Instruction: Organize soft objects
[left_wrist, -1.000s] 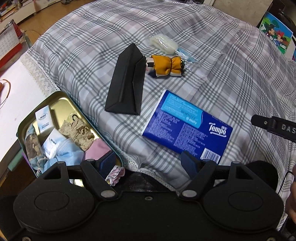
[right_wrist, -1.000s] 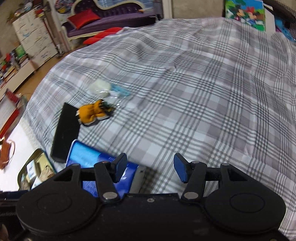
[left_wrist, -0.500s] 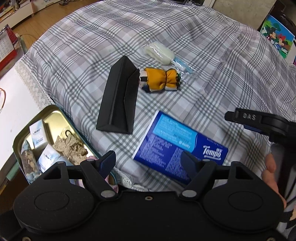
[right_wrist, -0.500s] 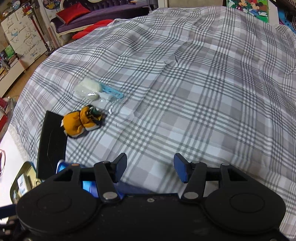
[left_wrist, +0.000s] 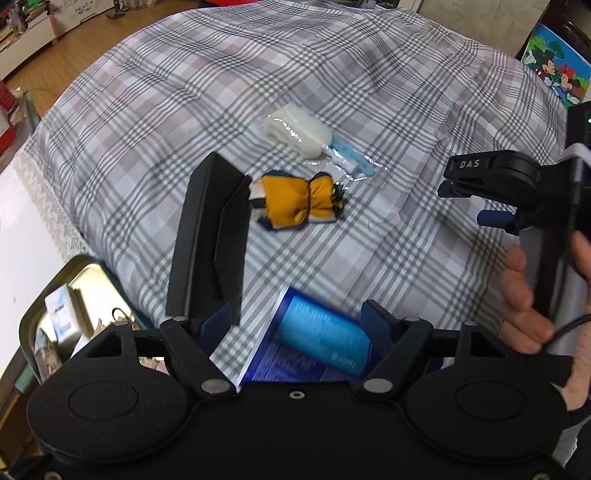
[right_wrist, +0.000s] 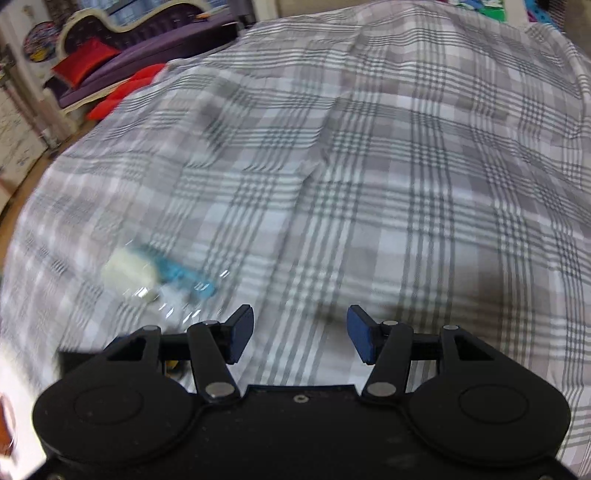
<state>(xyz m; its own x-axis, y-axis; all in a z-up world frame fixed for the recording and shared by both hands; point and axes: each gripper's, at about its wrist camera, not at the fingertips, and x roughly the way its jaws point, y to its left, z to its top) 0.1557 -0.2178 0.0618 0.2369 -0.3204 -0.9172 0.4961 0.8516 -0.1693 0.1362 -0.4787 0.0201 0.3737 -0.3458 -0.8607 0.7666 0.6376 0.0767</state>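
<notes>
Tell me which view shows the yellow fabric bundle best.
The left wrist view: the yellow fabric bundle lies sharp and whole on the plaid bedspread, beside the black folded case. The right wrist view shows only a yellow sliver behind its tool.

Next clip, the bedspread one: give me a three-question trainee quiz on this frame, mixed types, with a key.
1. True or false: the yellow bow lies inside the metal tin.
2. What touches the bow's left end? A) black case B) blue tissue pack C) wrapped white brush
3. Fill in: the left gripper and right gripper are both ____.

Key: 1 false; 2 A; 3 open
</notes>
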